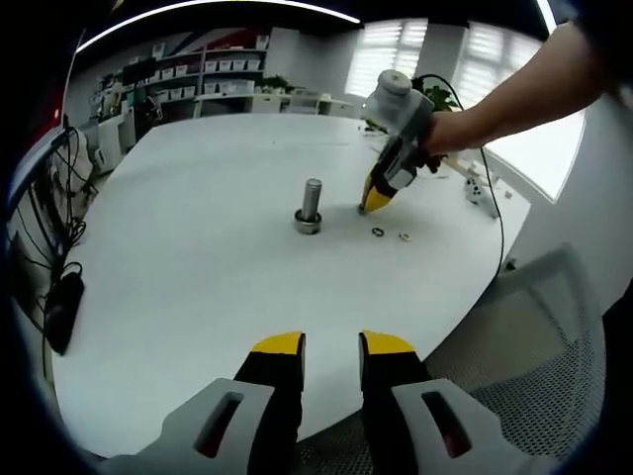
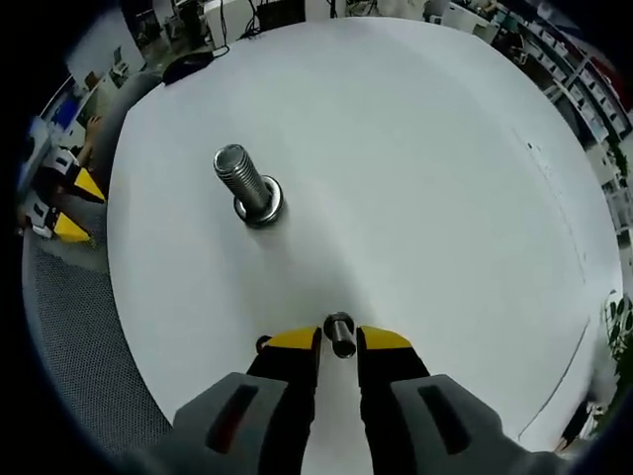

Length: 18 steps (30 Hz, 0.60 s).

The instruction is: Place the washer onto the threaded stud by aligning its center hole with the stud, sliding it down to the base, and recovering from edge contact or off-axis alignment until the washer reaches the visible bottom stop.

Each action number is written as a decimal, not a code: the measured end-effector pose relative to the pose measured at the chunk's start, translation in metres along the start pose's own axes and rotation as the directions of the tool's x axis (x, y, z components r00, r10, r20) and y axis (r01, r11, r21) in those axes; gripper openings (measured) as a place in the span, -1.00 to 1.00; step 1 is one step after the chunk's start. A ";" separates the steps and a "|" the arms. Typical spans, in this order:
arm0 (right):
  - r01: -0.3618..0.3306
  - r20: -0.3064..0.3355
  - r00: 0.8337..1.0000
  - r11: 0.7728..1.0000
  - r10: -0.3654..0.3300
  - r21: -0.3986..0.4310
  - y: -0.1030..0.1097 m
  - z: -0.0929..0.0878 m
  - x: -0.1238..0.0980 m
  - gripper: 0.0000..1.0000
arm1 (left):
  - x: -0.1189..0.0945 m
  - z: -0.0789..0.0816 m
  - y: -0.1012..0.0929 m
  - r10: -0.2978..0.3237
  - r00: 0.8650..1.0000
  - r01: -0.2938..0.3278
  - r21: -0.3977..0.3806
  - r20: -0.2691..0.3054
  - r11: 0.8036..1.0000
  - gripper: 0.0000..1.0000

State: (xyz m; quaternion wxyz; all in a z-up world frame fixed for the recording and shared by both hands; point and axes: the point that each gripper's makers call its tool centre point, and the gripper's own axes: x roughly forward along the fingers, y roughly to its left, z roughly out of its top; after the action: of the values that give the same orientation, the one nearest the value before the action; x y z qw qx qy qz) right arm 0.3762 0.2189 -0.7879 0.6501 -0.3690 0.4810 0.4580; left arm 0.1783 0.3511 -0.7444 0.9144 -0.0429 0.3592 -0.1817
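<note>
A threaded steel stud (image 1: 311, 201) stands upright on its wide base in the middle of the round white table (image 1: 188, 257). Just right of it, a hand holds my right gripper (image 1: 373, 201) tip-down on the table top. Two small loose washers (image 1: 378, 233) lie close in front of that tip. In the right gripper view the jaws (image 2: 339, 341) are closed on a small metal washer (image 2: 339, 332), with the stud (image 2: 244, 180) up and to the left. My left gripper (image 1: 332, 344) hovers over the near table edge, open, nothing between its jaws; its yellow tips (image 2: 77, 206) show at the left.
A grey mesh chair (image 1: 539, 327) stands at the table's near right side. A black device with cables (image 1: 61, 309) lies at the left edge of the table. Shelves and desks line the far wall. White table top (image 2: 425, 178) stretches wide around the stud.
</note>
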 end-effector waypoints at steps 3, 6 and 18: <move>0.007 0.003 1.000 1.000 -0.007 0.002 -0.002 -0.002 -0.003 -0.63 | 0.000 0.000 0.000 0.000 1.000 0.000 0.001 -0.001 1.000 -0.61; 0.012 0.006 1.000 1.000 -0.012 0.011 -0.004 -0.004 -0.006 -0.61 | 0.000 0.000 -0.001 -0.001 1.000 0.001 0.001 -0.001 1.000 -0.61; 0.003 -0.018 1.000 1.000 -0.002 0.024 0.013 -0.034 -0.009 -0.61 | -0.001 0.000 -0.001 -0.002 1.000 0.002 0.004 0.001 1.000 -0.61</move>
State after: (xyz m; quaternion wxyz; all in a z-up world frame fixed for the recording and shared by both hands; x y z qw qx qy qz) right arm 0.3529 0.1895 -0.7892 0.6509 -0.3656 0.4918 0.4480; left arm 0.1778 0.3502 -0.7435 0.9145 -0.0415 0.3582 -0.1835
